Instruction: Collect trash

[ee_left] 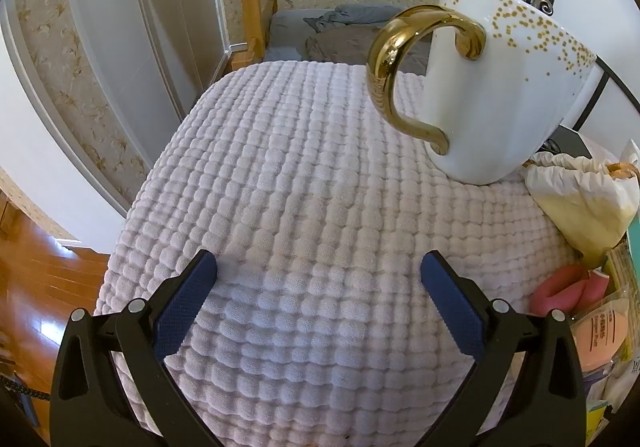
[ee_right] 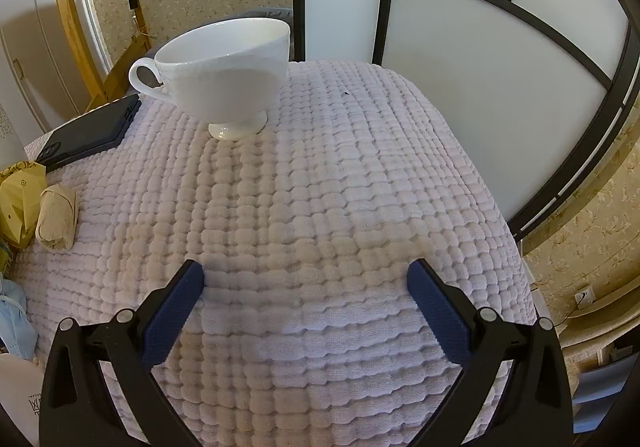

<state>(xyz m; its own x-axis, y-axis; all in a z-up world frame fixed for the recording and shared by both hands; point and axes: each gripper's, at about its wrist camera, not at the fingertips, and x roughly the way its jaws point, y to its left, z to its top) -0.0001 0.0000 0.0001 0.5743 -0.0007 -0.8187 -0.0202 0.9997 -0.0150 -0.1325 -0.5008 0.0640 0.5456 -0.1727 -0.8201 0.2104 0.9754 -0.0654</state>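
We held both the left tongs (ee_left: 319,267) and the right tongs (ee_right: 306,275) spread wide and empty, the paper wad (ee_right: 57,217) lying lengthwise away, nearer the right, off to its left.

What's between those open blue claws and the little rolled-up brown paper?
Only bare white quilted cloth lies between the right gripper and the brown paper roll, in the right wrist view.

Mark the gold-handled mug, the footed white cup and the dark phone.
gold-handled mug (ee_left: 504,103), left wrist view, white side wall.
footed white cup (ee_right: 228,83), right wrist view, outer bowl.
dark phone (ee_right: 92,133), right wrist view, back face.
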